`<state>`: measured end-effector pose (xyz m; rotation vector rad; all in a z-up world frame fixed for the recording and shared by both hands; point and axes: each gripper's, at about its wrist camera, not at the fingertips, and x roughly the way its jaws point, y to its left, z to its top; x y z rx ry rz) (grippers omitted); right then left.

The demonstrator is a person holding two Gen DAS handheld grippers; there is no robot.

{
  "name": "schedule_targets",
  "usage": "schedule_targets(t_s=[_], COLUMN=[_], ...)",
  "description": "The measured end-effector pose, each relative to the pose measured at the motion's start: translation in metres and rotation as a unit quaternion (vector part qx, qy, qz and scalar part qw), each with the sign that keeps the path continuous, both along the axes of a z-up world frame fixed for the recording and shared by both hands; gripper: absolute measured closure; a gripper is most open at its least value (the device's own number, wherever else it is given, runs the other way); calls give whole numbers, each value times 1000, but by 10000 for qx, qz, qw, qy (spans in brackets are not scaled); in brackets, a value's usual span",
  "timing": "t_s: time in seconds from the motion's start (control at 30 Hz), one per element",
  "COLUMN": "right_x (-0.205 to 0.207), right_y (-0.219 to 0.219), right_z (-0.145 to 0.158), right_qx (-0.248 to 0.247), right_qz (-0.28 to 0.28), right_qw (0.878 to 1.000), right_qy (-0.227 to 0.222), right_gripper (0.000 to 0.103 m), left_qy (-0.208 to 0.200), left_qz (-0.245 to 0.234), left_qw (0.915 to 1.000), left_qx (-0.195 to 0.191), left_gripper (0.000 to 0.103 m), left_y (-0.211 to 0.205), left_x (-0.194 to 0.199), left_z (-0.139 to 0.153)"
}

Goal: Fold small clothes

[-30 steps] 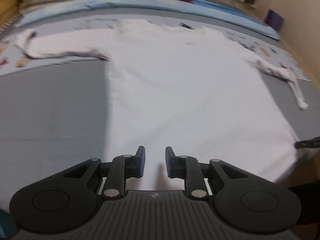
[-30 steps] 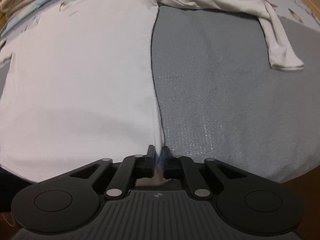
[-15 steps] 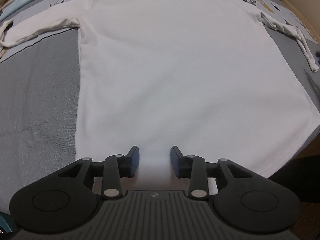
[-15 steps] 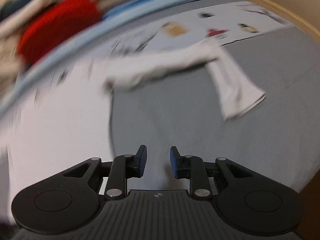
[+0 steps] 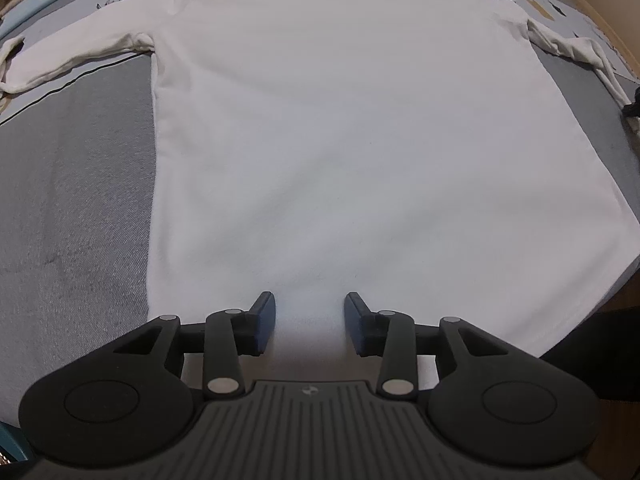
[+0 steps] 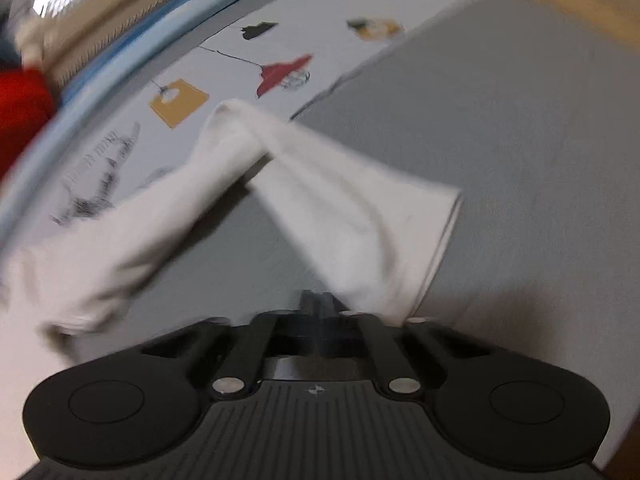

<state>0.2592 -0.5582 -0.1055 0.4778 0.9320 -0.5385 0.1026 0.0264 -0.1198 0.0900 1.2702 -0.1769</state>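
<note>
Step in hand: I judge this to be the first sleeve fold, bringing the right sleeve (image 6: 360, 216) in over the body of the white long-sleeved cotton shirt (image 5: 360, 140).
Right gripper (image 6: 320, 304): my view is blurred; the jaws look closed together at the sleeve's cuff edge, with cloth apparently pinched, though I cannot be certain.
Left gripper (image 5: 310, 324): jaws wide apart, holding nothing, hovering over the shirt's near hem.
How I'd do it well: I'd lift the cuff only slightly, carry it across in one arc, lay it straight on the body, and let go once it lies flat.
Where the shirt is: spread flat on the grey woven bed cover (image 5: 72, 200), collar far, hem near me.
How the shirt looks: smooth body, few wrinkles; left sleeve (image 5: 80, 52) stretched outward, right sleeve bent back on itself.
</note>
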Motion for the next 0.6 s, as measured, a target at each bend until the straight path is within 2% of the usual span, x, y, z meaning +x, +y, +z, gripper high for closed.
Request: schedule_targets(t_s=[0.1, 0.17, 0.3, 0.33, 0.37, 0.4, 0.6], right_x=[-7, -18, -42, -45, -46, -47, -29], right_y=[-39, -65, -80, -77, -74, -71, -72], right_z=[4, 1, 0, 2, 4, 5, -23], right_qx=[-123, 43, 1148, 1362, 1535, 1656, 2065], right_qz=[-902, -1372, -1593, -1560, -1482, -1440, -1753], right_qw=[9952, 9874, 9676, 9625, 9581, 9551, 9493], right_qy=[-362, -785, -1584, -1753, -1911, -1991, -1595], right_gripper=[103, 103, 97, 84, 75, 62, 63], left_qy=[48, 85, 154, 165, 171, 167, 153], left_qz=[-10, -10, -4, -2, -3, -20, -47], left_qw=[10000, 10000, 9999, 9999, 9998, 9998, 9997], left_qx=[-13, -1, -4, 6, 36, 75, 179], left_gripper=[60, 59, 54, 53, 51, 51, 50], left_y=[0, -1, -3, -4, -5, -7, -12], left_x=[3, 5, 14, 16, 17, 18, 20], left_z=[-1, -2, -3, -3, -3, -4, -6])
